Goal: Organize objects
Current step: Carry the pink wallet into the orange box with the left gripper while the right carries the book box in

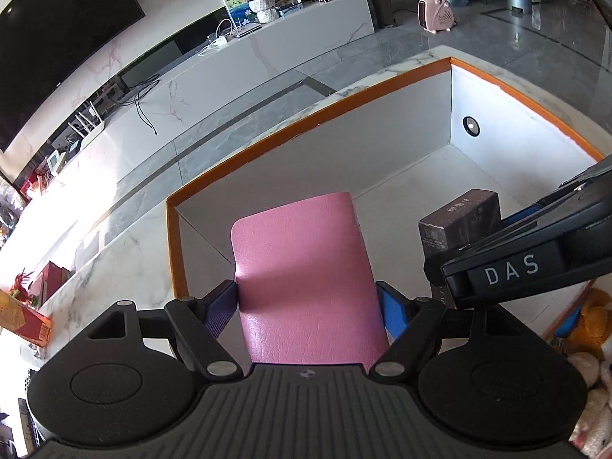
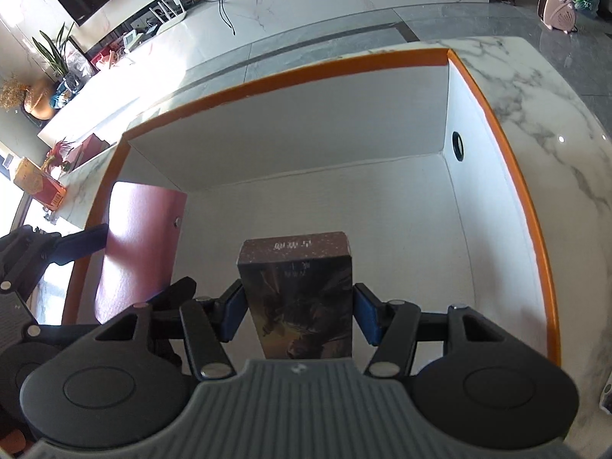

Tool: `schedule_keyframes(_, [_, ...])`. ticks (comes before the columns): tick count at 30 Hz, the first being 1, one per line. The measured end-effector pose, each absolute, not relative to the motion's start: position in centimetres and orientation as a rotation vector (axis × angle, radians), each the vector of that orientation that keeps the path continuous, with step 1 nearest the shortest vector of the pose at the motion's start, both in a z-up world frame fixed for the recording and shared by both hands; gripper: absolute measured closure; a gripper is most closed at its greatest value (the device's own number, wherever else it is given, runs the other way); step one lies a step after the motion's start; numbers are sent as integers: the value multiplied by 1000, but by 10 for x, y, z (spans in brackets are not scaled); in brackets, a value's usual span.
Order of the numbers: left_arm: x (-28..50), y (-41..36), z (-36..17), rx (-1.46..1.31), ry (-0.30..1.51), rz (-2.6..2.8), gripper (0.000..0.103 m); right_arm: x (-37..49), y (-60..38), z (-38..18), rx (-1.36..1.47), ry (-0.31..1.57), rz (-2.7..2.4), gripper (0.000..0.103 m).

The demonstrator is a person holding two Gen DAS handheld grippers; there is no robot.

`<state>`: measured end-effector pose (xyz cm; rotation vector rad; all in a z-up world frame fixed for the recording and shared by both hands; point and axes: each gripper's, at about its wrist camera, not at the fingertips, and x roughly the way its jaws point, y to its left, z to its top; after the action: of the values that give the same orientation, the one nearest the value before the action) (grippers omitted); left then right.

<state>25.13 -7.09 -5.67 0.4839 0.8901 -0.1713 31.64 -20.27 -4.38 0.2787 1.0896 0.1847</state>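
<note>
A white box with an orange rim [image 1: 306,122] stands on a marble table; it also shows in the right wrist view [image 2: 290,72]. My left gripper [image 1: 308,308] is shut on a pink leather-look notebook [image 1: 302,267], held over the box's left part. The notebook shows in the right wrist view [image 2: 141,237] at the left. My right gripper [image 2: 298,315] is shut on a dark brown box [image 2: 300,294] with printed art, held inside the white box. That brown box [image 1: 459,222] and the right gripper's body show at the right of the left wrist view.
The marble table [image 2: 535,88] surrounds the box. An orange-red carton [image 1: 23,321] with a red decoration lies at the table's left end. Beyond are a grey floor, a white TV cabinet [image 1: 229,65], a pink heater [image 1: 438,13]. Plush toys [image 1: 589,382] lie at the right.
</note>
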Motion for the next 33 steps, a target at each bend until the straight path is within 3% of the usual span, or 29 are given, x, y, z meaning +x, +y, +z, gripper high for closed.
schedule_keyframes(18, [301, -68, -75, 496, 958, -85, 12, 369, -210, -64, 341, 1209, 146, 43])
schedule_keyframes(22, [311, -62, -75, 461, 987, -65, 12, 374, -212, -64, 355, 1212, 132, 48])
schedule_keyframes(24, [313, -59, -75, 455, 994, -78, 21, 377, -212, -64, 352, 1220, 131, 48])
schedule_keyframes(33, [293, -53, -60, 518, 927, -219, 17, 379, -215, -60, 300, 1229, 150, 45])
